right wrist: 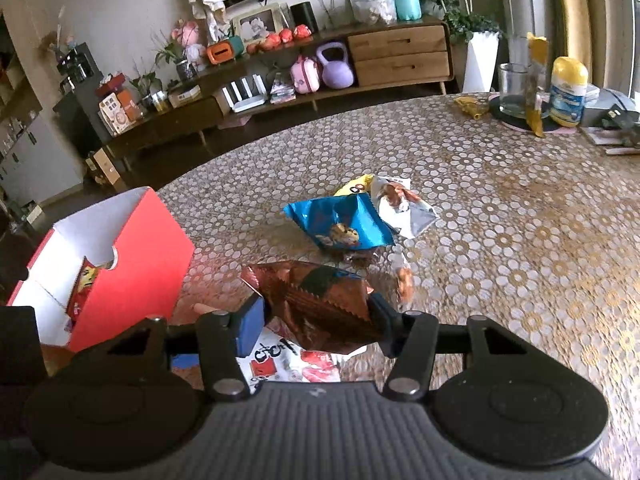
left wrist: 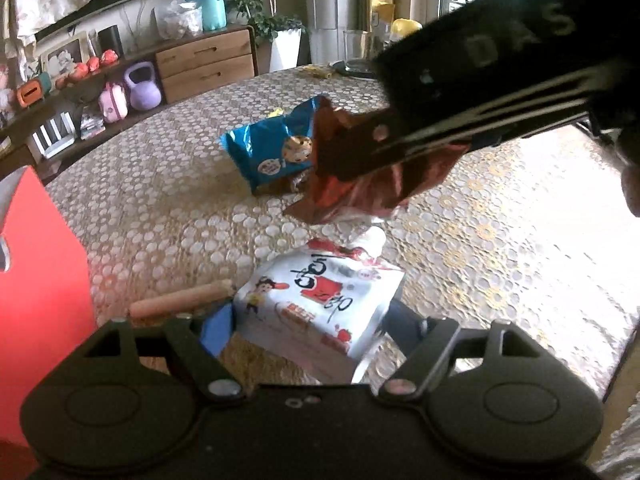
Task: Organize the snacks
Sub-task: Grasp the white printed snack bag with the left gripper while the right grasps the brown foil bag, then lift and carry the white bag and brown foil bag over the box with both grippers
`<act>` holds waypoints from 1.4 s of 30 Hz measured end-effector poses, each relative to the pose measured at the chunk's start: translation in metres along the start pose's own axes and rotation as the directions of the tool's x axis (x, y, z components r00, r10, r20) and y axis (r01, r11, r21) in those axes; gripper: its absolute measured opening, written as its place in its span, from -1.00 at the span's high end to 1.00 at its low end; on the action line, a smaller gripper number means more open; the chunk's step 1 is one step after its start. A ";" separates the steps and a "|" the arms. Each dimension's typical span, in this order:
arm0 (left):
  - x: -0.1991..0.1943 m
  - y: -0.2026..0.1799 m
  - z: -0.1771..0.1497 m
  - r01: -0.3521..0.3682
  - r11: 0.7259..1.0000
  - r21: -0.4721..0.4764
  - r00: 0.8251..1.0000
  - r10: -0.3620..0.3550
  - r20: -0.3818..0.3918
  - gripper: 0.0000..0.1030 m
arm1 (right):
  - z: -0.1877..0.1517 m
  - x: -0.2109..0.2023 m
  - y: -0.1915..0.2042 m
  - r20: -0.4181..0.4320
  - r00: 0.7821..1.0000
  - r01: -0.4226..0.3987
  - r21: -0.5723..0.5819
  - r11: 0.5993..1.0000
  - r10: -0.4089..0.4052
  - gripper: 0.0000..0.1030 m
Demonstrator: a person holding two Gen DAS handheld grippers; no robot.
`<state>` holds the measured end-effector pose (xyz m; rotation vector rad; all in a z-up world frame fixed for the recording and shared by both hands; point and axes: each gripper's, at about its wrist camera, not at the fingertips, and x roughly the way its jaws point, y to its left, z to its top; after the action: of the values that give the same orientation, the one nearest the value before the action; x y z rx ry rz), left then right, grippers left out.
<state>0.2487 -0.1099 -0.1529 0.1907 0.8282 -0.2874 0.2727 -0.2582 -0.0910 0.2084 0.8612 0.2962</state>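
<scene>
My right gripper [right wrist: 316,312] is shut on a brown foil snack bag [right wrist: 320,304] and holds it above the table; the bag also shows in the left wrist view [left wrist: 360,184], pinched by the right gripper [left wrist: 356,152]. My left gripper [left wrist: 308,320] is shut on a white snack bag with red print [left wrist: 320,300], low over the table; that bag shows under the right gripper [right wrist: 280,364]. A blue cookie bag [right wrist: 344,224] lies mid-table beside a white bag [right wrist: 404,208] and a yellow one [right wrist: 352,188]. A red box [right wrist: 132,264] stands at the left with a snack inside.
A sausage stick [left wrist: 180,304] lies by the red box [left wrist: 36,300]. A glass [right wrist: 516,88], a yellow-capped bottle [right wrist: 568,92] and a yellow wrapper [right wrist: 472,106] stand at the table's far right. A wooden sideboard [right wrist: 396,56] runs along the wall beyond the table edge.
</scene>
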 end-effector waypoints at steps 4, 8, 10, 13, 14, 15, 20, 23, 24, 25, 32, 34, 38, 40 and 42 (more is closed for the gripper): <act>-0.020 0.000 -0.005 0.007 1.000 -0.010 1.000 -0.007 0.009 -0.52 | -0.005 -0.022 0.005 0.026 1.000 0.008 0.007 1.000 -0.008 -0.07; -0.041 0.003 -0.012 0.008 0.999 -0.031 1.000 -0.007 0.014 -0.52 | -0.014 -0.044 0.013 0.041 0.999 0.004 0.017 1.000 -0.005 -0.07; -0.053 0.006 -0.015 0.007 0.999 -0.037 1.000 -0.006 0.022 -0.52 | -0.019 -0.056 0.018 0.047 0.999 0.003 0.012 1.000 -0.003 -0.07; -0.073 0.010 -0.018 0.009 0.999 -0.046 0.999 -0.007 0.043 -0.52 | -0.026 -0.073 0.026 0.057 0.998 0.003 0.012 1.000 -0.003 -0.07; -0.079 0.011 -0.020 0.012 0.999 -0.050 0.999 -0.009 0.046 -0.52 | -0.028 -0.078 0.029 0.059 0.998 0.004 0.011 1.000 -0.005 -0.07; -0.086 0.013 -0.021 0.014 0.998 -0.059 0.999 -0.011 0.047 -0.52 | -0.030 -0.083 0.032 0.063 0.998 0.005 0.008 1.000 -0.005 -0.07; -0.116 0.022 -0.027 0.005 0.997 -0.082 0.998 0.000 0.068 -0.52 | -0.042 -0.106 0.051 0.082 0.997 -0.001 -0.007 1.000 0.002 -0.07; -0.133 0.029 -0.030 -0.001 0.996 -0.094 0.996 0.009 0.085 -0.52 | -0.045 -0.118 0.060 0.099 0.995 -0.009 -0.008 1.000 0.009 -0.07; -0.140 0.032 -0.031 -0.004 0.995 -0.100 0.996 0.014 0.092 -0.52 | -0.046 -0.123 0.063 0.107 0.994 -0.008 -0.009 1.000 0.009 -0.07; -0.146 0.034 -0.032 -0.007 0.995 -0.104 0.995 0.018 0.098 -0.52 | -0.046 -0.126 0.066 0.113 0.994 -0.006 -0.010 1.000 0.007 -0.07; -0.177 0.057 -0.034 -0.048 0.988 -0.145 0.988 0.068 0.139 -0.52 | -0.041 -0.146 0.095 0.154 0.988 -0.019 -0.046 0.999 0.025 -0.07; -0.186 0.066 -0.034 -0.065 0.985 -0.160 0.985 0.089 0.148 -0.52 | -0.037 -0.148 0.106 0.163 0.986 -0.030 -0.064 0.998 0.040 -0.07; -0.201 0.086 -0.034 -0.110 0.977 -0.182 0.977 0.140 0.161 -0.52 | -0.031 -0.145 0.129 0.170 0.983 -0.052 -0.099 0.994 0.068 -0.07; -0.208 0.097 -0.034 -0.126 0.972 -0.197 0.974 0.159 0.163 -0.52 | -0.027 -0.142 0.140 0.175 0.981 -0.066 -0.113 0.991 0.086 -0.06; -0.214 0.109 -0.034 -0.144 0.966 -0.216 0.970 0.181 0.163 -0.52 | -0.024 -0.138 0.152 0.175 0.980 -0.078 -0.126 0.989 0.100 -0.04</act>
<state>0.1233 0.0403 -0.0101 0.0393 0.6511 -0.0624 0.1427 -0.1607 0.0373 0.1603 0.6529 0.4049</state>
